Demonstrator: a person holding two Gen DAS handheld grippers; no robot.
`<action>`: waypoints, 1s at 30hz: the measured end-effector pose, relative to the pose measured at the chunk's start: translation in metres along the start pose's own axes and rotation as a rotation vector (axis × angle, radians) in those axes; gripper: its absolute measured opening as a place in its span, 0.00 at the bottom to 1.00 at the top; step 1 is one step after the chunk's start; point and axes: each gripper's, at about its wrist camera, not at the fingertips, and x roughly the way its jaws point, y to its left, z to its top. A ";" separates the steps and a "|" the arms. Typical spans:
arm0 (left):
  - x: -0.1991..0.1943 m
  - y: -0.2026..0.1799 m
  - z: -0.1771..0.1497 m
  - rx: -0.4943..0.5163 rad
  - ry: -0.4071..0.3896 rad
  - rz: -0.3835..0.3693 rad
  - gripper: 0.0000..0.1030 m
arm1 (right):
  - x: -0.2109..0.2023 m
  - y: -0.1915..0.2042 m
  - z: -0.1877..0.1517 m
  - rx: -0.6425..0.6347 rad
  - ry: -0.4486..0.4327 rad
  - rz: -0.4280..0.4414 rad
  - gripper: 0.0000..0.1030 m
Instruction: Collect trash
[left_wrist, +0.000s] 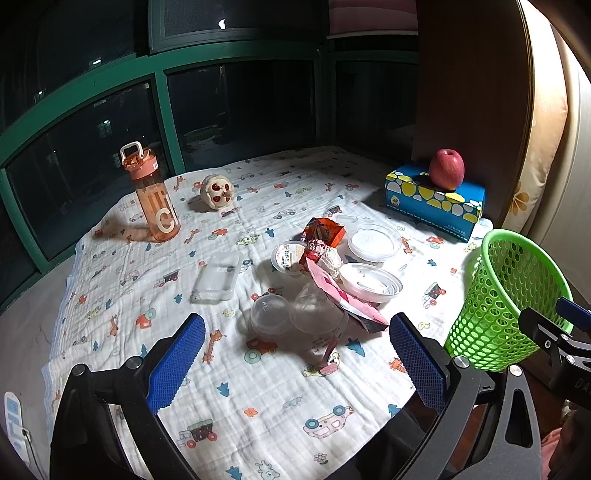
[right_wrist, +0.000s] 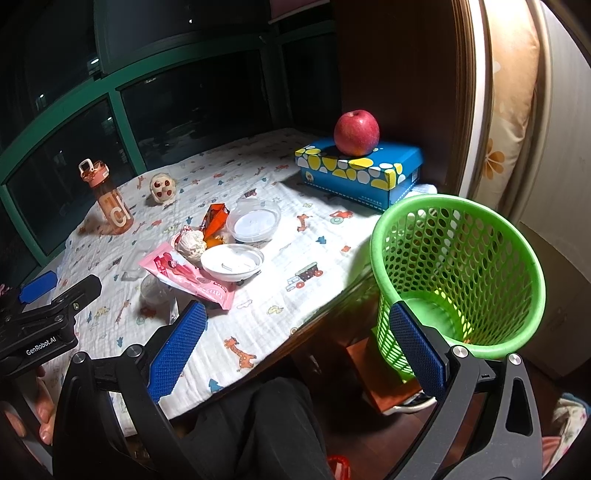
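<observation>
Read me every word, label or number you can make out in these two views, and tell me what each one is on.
"GenRobot.AI": white print on the black body of the left gripper, seen in the right wrist view.
"C": large white letter on the orange water bottle.
"ME": faint raised letters on the clear plastic dome cup; any letters after them are unclear.
Print on the jelly cup, pink snack wrapper, orange wrapper and blue tissue box: too small or blurred to read.

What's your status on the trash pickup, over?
Left gripper and right gripper both open, empty. Trash pile untouched on the table; green basket empty beside it. Nothing in the way.
</observation>
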 end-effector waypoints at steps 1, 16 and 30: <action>0.000 0.000 0.000 0.000 0.000 0.000 0.94 | 0.000 0.000 0.000 0.001 0.001 0.001 0.95; 0.001 0.000 -0.001 0.000 0.001 -0.001 0.94 | 0.005 -0.002 -0.001 0.006 0.011 0.001 0.95; 0.014 0.003 0.001 -0.014 0.017 0.004 0.94 | 0.011 -0.003 0.000 0.006 0.018 0.001 0.95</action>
